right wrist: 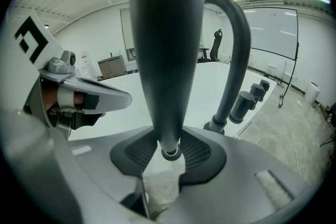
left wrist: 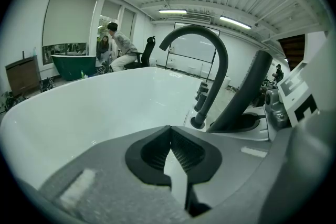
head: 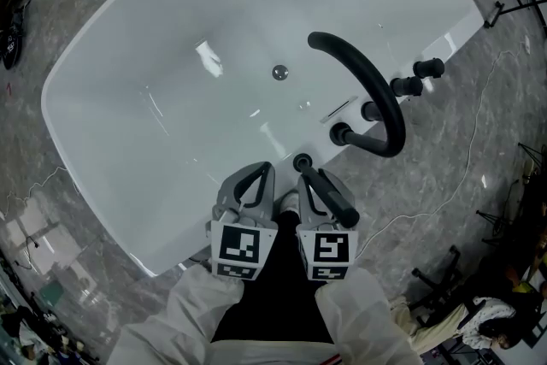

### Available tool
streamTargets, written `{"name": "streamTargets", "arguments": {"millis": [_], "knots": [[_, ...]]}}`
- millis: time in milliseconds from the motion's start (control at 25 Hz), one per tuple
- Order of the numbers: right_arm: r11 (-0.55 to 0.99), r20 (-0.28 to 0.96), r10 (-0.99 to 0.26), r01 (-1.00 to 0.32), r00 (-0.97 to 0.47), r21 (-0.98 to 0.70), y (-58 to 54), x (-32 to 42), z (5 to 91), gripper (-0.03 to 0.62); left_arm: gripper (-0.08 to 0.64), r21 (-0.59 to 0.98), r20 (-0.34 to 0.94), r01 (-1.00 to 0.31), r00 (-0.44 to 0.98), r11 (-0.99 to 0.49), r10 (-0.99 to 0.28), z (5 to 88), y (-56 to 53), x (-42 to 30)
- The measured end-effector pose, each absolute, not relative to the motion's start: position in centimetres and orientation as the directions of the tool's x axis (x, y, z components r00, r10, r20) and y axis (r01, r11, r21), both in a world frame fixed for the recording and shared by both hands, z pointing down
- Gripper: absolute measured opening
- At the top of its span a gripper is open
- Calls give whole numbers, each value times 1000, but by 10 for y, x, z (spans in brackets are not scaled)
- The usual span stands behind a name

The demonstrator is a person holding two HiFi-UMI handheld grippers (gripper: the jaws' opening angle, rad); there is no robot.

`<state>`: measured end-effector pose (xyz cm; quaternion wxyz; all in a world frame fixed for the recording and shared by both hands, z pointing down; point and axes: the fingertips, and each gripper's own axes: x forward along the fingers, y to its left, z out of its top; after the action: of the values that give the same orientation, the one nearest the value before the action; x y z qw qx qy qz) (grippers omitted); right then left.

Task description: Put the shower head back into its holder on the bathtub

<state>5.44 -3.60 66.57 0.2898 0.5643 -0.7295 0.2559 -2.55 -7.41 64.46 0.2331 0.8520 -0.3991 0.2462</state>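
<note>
A white bathtub (head: 171,98) fills the head view. The black shower head (head: 335,199) is a slim handle, and my right gripper (head: 308,177) is shut on its narrow lower end. That end hangs right at the round black holder (head: 302,160) on the tub's near rim; whether it sits inside I cannot tell. In the right gripper view the shower head (right wrist: 165,60) rises steeply out of my right gripper (right wrist: 169,152). In the left gripper view the shower head (left wrist: 245,91) slants down onto the holder (left wrist: 252,122). My left gripper (head: 261,171) is shut and empty beside it, tips touching (left wrist: 170,132).
A black arched faucet spout (head: 376,90) stands on the rim just right of the holder, with black knobs (head: 407,85) behind it. A thin cable (head: 466,175) and stand legs (head: 436,282) lie on the grey floor at right. A drain (head: 280,73) sits in the tub.
</note>
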Motion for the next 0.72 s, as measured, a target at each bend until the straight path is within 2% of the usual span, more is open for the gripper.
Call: {"name": "streamTargets", "arguments": {"millis": [720], "knots": [[242,743,-646,-970,-176,-19,-42,50,690,138,0,218,618,-799,557,-560,-554,659,-78,-38]]}}
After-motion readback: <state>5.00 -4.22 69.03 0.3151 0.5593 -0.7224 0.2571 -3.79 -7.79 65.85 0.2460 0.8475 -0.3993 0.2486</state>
